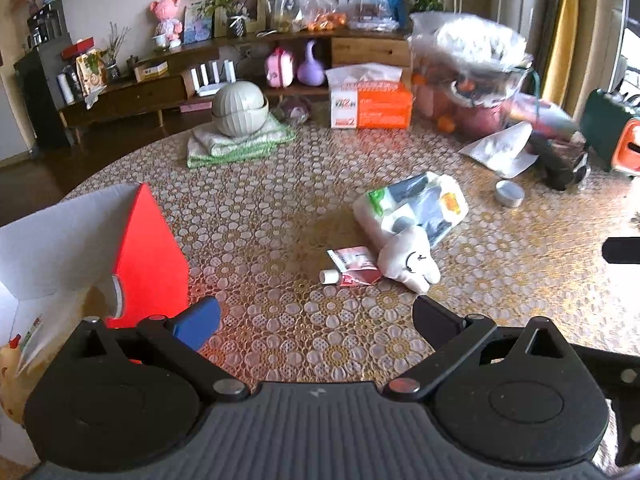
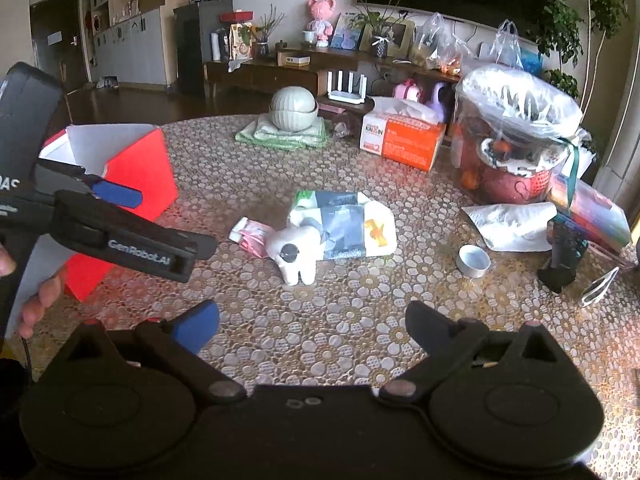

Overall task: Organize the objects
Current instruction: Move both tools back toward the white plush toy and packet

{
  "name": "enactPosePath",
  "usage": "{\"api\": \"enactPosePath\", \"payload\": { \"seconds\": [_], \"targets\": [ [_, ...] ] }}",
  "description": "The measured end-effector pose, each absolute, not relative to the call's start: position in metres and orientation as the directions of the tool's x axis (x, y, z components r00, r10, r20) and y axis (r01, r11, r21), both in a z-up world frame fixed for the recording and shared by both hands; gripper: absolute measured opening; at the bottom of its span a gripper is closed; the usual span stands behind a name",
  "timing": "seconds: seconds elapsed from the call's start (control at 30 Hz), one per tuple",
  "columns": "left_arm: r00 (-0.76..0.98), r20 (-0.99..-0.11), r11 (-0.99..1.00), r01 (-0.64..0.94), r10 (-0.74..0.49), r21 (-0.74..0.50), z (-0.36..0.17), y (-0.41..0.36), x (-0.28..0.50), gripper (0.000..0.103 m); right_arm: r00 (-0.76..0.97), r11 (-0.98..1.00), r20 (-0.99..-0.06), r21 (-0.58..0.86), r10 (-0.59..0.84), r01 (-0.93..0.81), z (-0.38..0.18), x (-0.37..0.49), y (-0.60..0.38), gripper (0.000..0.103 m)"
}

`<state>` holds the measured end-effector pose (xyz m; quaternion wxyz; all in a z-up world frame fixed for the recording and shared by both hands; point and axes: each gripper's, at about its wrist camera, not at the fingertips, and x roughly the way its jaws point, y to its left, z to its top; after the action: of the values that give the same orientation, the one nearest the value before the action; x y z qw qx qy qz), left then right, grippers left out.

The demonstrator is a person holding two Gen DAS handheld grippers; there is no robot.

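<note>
A white tooth-shaped toy [image 1: 408, 264] [image 2: 298, 254] lies mid-table, touching a small red-and-white tube [image 1: 352, 268] [image 2: 250, 236] and a soft tissue pack [image 1: 412, 208] [image 2: 344, 224]. An open red box [image 1: 148, 256] [image 2: 140, 168] with a white inside stands at the left. My left gripper [image 1: 316, 324] [image 2: 172, 222] is open and empty, beside the box and short of the tube. My right gripper [image 2: 314, 326] is open and empty too, over bare tablecloth in front of the toy. A silver tin [image 1: 509, 193] [image 2: 474, 260] sits to the right.
An orange tissue box [image 2: 404, 140], stacked bowls on a folded towel [image 2: 294, 114] and a bagged basket [image 2: 516, 136] line the far side. A white pouch [image 2: 512, 220] and a black device [image 2: 562, 256] lie right. A hand [image 2: 40, 300] holds the left gripper.
</note>
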<state>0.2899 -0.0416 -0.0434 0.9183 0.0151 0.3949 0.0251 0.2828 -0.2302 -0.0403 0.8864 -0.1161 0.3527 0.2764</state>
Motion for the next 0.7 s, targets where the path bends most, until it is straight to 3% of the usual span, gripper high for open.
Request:
{"api": "enactPosePath", "payload": {
  "seconds": [0.4, 0.7],
  "targets": [
    [0.653, -0.746, 0.991, -0.088, 0.135, 0.102, -0.085, -0.039, 0.334, 0.103, 0.577, 0.804, -0.713, -0.030, 0.399, -0.594, -0.069, 0.315, -0.216, 0.090],
    [0.671, -0.739, 0.998, -0.051, 0.060, 0.034, -0.093, -0.034, 0.342, 0.103, 0.565, 0.788, -0.723, -0.047, 0.396, -0.613, -0.089, 0.331, -0.207, 0.085]
  ]
}}
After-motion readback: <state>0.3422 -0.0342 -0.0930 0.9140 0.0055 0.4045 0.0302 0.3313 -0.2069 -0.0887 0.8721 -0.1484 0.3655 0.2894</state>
